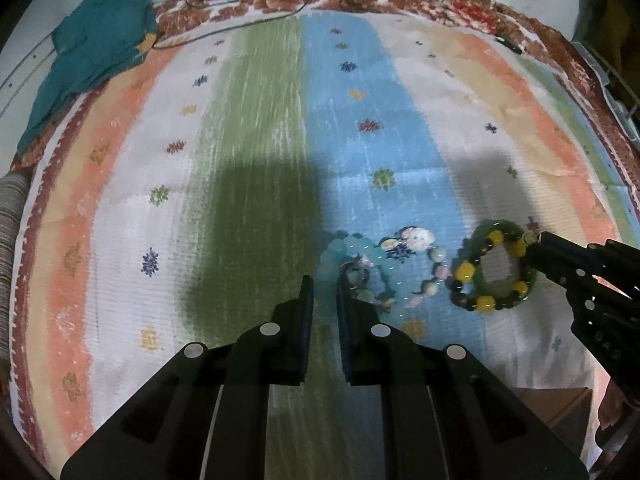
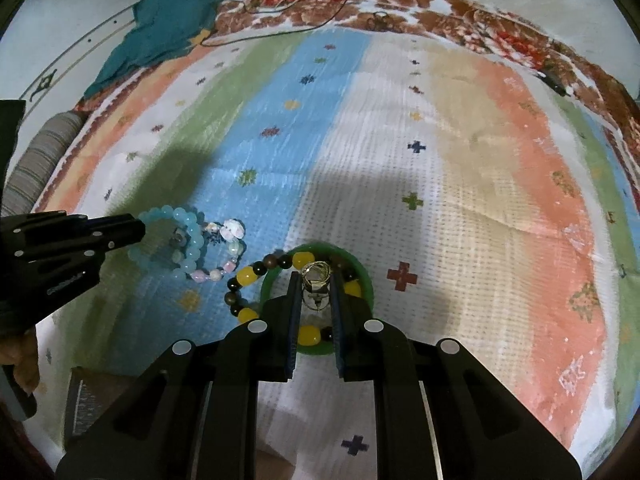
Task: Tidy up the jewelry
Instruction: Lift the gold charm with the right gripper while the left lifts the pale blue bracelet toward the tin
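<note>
Striped cloth [image 2: 460,184] covering the surface. On it: blue bead bracelet [image 2: 188,236], pastel bracelet [image 2: 228,256], green bangle [image 2: 362,280], teal fabric [image 2: 160,28] at far corner

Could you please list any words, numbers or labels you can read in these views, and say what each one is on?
Raised lettering on the side of the left claw: too blurred to read.
Raised characters on the side of the right claw: perhaps digits, too blurred to quote.
Striped cloth: only cross and flower motifs, no writing.
</note>
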`<state>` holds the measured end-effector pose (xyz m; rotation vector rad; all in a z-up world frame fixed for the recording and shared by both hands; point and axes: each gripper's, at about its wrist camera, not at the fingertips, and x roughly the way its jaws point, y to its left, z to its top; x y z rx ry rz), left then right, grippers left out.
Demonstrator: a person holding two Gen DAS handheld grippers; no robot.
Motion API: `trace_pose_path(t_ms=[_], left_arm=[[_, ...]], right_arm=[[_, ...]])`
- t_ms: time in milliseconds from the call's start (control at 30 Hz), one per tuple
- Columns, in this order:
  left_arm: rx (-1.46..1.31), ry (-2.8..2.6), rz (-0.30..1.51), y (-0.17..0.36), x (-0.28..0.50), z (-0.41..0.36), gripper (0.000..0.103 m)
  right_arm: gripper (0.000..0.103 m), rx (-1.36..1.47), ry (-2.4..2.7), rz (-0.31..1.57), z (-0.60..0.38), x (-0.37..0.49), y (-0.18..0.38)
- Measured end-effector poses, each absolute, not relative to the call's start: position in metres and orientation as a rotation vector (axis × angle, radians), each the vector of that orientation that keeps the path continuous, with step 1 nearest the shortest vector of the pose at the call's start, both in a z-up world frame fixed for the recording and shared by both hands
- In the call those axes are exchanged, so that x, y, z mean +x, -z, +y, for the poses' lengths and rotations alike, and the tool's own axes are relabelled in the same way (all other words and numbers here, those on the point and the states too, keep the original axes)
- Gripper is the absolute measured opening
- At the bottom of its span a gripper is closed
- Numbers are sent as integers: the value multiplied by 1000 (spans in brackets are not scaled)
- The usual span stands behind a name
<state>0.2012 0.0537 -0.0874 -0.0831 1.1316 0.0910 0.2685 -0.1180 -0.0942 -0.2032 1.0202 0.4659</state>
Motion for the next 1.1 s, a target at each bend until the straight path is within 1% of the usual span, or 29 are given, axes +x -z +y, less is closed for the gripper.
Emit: trace_pose_path(t_ms=[467,1100], left_arm=[[-41,-52,1048,53,189,31,11],[-30,-27,933,7,157,18,11]], right_arm=[[15,-209,-375,980,-140,252,78],[15,-145,-336,855,-168,213,37]])
